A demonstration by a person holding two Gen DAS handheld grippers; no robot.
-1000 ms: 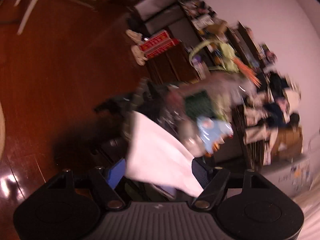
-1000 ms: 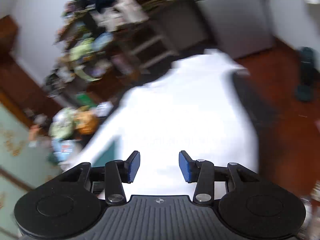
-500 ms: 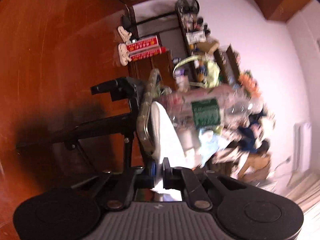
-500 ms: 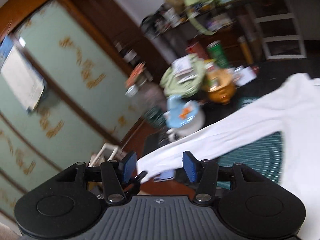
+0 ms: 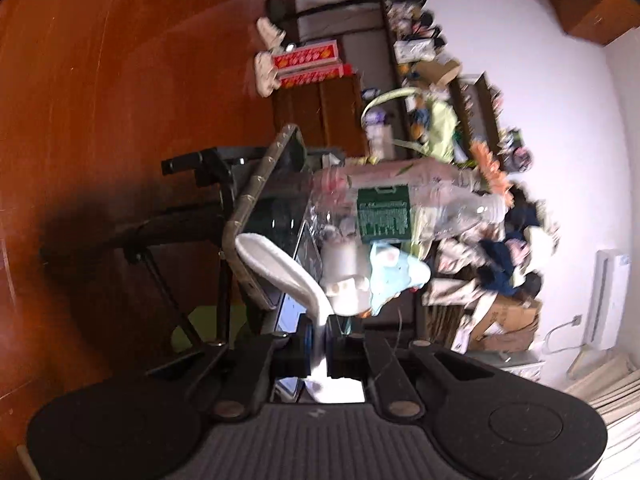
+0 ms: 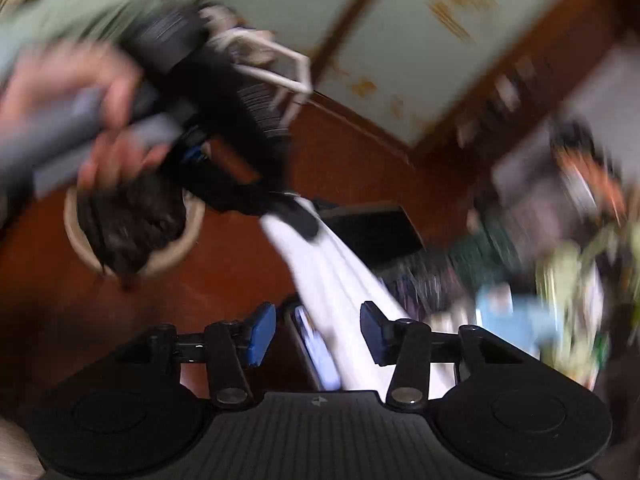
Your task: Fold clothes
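White long-sleeved garment (image 6: 340, 280) hangs stretched between the two claws, its sleeve (image 5: 280, 268) drawn out in a narrow band so the cloth can be folded along a clean line. The left claw (image 5: 318, 344) is clenched on the sleeve end: the white fabric runs pinched between its blue pads and spills out behind them. From the right-hand view that same claw, carried by the person's hand (image 6: 100, 120), bites the far tip of the white strip. The right claw (image 6: 316, 332) stands half released; the strip passes between its pads without either visibly pressing on it, so I judge it is guiding or about to take hold, not holding.

The sleeve drapes over the near edge of the dark desk (image 5: 256, 196), just beside a phone-like screen (image 6: 316, 344) lying there. To the right stands cluttered shelving (image 5: 440, 120), close enough to snag a swing. To the left, bare wooden floor (image 5: 100, 100) gives open room, apart from a round basket (image 6: 132, 232) of dark stuff.
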